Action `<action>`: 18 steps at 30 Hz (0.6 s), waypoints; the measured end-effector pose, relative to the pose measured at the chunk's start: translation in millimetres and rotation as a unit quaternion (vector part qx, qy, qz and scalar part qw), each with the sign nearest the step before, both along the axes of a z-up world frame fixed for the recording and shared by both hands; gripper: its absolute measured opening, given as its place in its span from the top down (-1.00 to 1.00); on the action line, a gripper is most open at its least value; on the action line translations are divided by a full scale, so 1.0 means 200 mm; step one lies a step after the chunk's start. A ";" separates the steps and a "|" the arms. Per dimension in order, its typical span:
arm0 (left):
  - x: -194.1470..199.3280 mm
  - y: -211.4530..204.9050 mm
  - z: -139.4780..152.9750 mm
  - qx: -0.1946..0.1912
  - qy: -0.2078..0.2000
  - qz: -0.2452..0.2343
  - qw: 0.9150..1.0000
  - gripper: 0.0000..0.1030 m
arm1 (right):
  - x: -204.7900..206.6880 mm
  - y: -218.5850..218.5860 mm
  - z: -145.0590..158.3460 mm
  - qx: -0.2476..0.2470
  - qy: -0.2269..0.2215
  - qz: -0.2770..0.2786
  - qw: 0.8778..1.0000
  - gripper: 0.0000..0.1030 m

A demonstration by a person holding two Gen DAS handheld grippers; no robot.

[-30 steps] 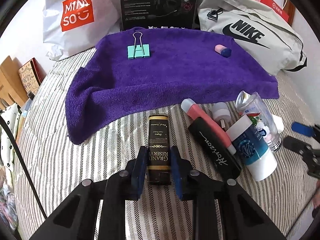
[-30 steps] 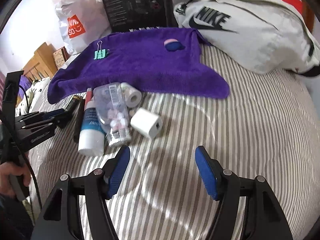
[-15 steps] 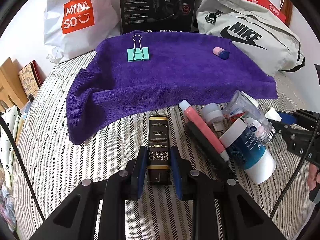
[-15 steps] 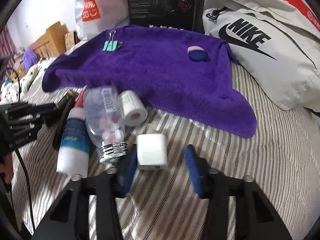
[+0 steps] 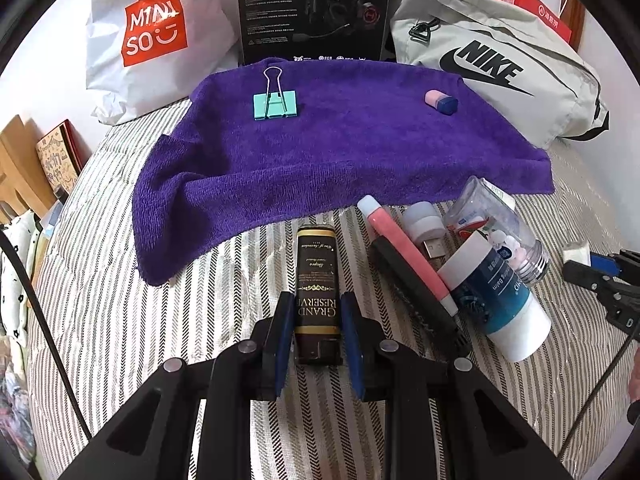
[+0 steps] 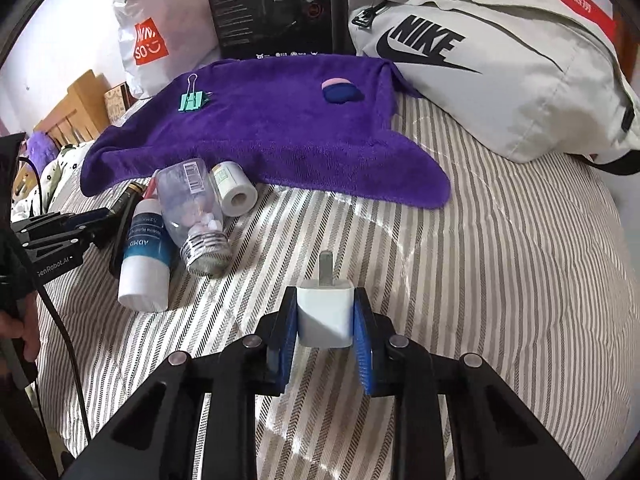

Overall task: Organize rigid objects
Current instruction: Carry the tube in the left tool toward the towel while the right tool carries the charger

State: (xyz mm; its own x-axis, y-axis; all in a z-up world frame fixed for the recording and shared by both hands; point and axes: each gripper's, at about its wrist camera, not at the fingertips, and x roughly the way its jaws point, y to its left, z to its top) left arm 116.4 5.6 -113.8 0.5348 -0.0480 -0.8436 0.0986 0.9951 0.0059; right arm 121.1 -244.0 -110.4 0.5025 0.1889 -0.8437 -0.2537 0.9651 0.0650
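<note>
My left gripper (image 5: 316,322) is shut on a black "Grand Reserve" box (image 5: 316,280) that lies on the striped bed. My right gripper (image 6: 325,316) is shut on a white charger plug (image 6: 325,312), prongs pointing forward. A purple towel (image 5: 340,148) lies ahead with a green binder clip (image 5: 275,104) and a pink-and-blue eraser (image 5: 440,100) on it. A pile between the grippers holds a pink tube (image 5: 404,248), a black case (image 5: 420,300), a blue-and-white balm tube (image 5: 500,300), a clear pill bottle (image 5: 496,228) and a small white USB light (image 5: 424,224).
Behind the towel stand a Miniso bag (image 5: 152,36), a black headset box (image 5: 312,8) and a grey Nike bag (image 5: 492,64). A small white roll (image 6: 234,188) lies by the towel edge. Wooden furniture (image 5: 20,168) stands at the left bed edge.
My right gripper moved in on the white charger plug and shut on it. My left gripper stayed shut on the black box, which barely moved.
</note>
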 end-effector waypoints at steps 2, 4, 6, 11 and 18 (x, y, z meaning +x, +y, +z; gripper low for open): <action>0.00 0.00 0.00 0.001 0.000 0.003 1.000 0.55 | 0.00 0.01 -0.02 -0.008 0.005 0.000 1.000 0.49; 0.00 -0.01 0.00 0.003 0.000 0.005 1.000 0.55 | 0.00 0.03 -0.04 -0.016 0.000 0.001 1.000 0.48; 0.00 -0.01 0.00 0.003 0.000 0.007 1.000 0.55 | 0.00 0.02 -0.04 -0.011 -0.005 -0.003 1.000 0.48; 0.01 -0.01 0.00 0.005 0.003 0.012 1.000 0.55 | 0.02 -0.01 -0.05 0.024 -0.015 -0.024 0.999 0.47; 0.00 0.00 -0.01 -0.006 -0.004 0.011 1.000 0.55 | 0.02 0.01 -0.05 0.014 -0.027 -0.024 0.999 0.47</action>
State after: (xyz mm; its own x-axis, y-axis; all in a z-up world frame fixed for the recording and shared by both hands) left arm 117.1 5.8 -115.1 0.5428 -0.0464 -0.8386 0.0758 0.9971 -0.0060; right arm 125.2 -242.1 -121.0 0.5561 0.1862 -0.8100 -0.2103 0.9744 0.0797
